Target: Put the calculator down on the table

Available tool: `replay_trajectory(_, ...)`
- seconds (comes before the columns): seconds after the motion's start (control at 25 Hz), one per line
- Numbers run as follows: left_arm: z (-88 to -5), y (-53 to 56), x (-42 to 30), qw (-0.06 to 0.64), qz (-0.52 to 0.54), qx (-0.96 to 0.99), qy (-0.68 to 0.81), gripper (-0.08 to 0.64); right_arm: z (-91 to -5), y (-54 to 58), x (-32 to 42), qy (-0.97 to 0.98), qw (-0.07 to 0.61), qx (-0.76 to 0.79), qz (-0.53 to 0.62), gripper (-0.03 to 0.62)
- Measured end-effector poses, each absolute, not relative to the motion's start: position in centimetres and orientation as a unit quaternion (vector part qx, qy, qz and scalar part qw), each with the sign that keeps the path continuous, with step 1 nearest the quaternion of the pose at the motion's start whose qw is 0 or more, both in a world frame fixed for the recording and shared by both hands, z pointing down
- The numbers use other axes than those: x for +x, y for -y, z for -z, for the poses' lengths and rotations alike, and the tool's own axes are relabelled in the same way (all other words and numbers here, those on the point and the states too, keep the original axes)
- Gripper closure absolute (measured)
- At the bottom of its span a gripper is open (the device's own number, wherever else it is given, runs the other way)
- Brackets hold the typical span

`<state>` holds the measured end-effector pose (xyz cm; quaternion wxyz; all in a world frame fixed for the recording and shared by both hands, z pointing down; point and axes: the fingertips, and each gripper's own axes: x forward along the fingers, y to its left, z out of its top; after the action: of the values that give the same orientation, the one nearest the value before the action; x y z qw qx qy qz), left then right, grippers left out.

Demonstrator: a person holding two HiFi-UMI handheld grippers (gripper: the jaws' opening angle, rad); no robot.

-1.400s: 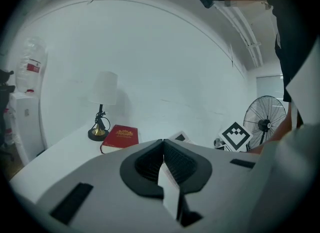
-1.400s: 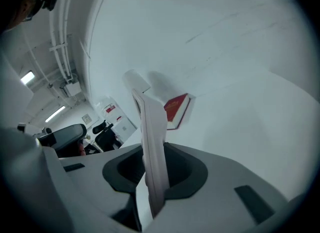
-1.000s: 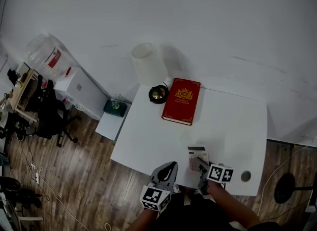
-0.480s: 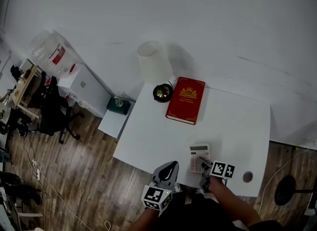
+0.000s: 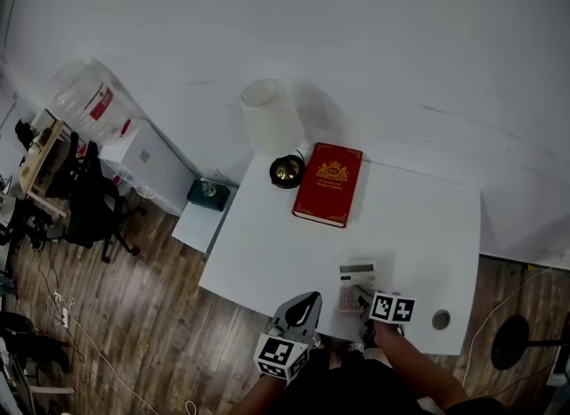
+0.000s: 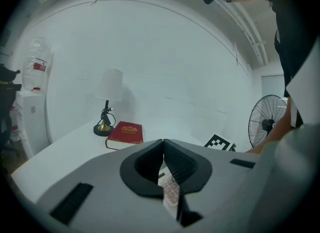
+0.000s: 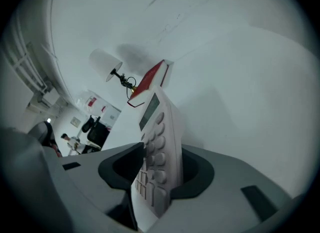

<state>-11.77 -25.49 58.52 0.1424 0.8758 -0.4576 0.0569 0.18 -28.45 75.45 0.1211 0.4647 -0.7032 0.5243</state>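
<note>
Right hand-held gripper [image 7: 157, 169] first: its jaws have just been opening, and the calculator [image 7: 157, 127] stands between them. From its own view I read the jaws as spread, with the calculator's back leaning on one pad and its keys close to the other pad, no longer squeezed. I see the display end pointing away from the hand-held gripper, toward the red book [image 7: 152, 79].

From the head view, the calculator sits keys-up at the near edge of the white worktop [image 5: 410, 226], toward the right side, its near end inside the right jaws. I cannot tell whether its whole underside rests on the surface.

My left hand-held gripper [image 6: 163, 142] hovers just off the near edge, left of the calculator and apart from it. Its jaws are pressed together at the tips with nothing between them.

Farther back on the worktop, the red book lies flat near the wall. A lamp [image 5: 272, 119] with a white shade and a dark round base stands just to the left of the book. A round hole [image 5: 440, 319] shows in the worktop's near right corner. A standing fan [image 6: 267, 122] shows at the right in the left gripper view.
</note>
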Motion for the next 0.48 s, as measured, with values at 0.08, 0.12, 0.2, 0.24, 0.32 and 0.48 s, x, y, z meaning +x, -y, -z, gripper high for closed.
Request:
replay_trajectory(0.08, -58.3, 25.6, -11.6, 0.14, -0.053, 0.877, 0.457, 0.541, -75.5, 28.6, 0.7, 0.708, 0.156, 0.478, -0.495, 0.384)
replay_trajectory(0.12, -58.3, 25.6, -11.5, 0.142, -0.051, 0.876, 0.458, 0.541, -75.6, 28.6, 1.0, 0.71, 0.17, 0.483, -0.484, 0.37)
replay_trajectory(0.2, -58.4, 25.4, -11.3, 0.14, -0.054, 0.878, 0.455, 0.541, -75.8, 28.6, 1.5, 0.711, 0.19, 0.49, -0.468, 0.344)
replay_trajectory(0.24, -58.4, 25.3, -11.2, 0.14, -0.055, 0.879, 0.453, 0.541, -75.9, 28.6, 1.7, 0.711, 0.195, 0.492, -0.463, 0.334)
replay_trajectory(0.32, -58.5, 25.1, -11.2, 0.139, -0.057, 0.879, 0.453, 0.541, -76.0, 28.5, 1.9, 0.71, 0.201, 0.496, -0.458, 0.324)
replay_trajectory(0.48, -58.7, 25.0, -11.3, 0.141, -0.058, 0.878, 0.453, 0.541, -76.3, 28.6, 2.5, 0.705, 0.221, 0.509, -0.442, 0.291)
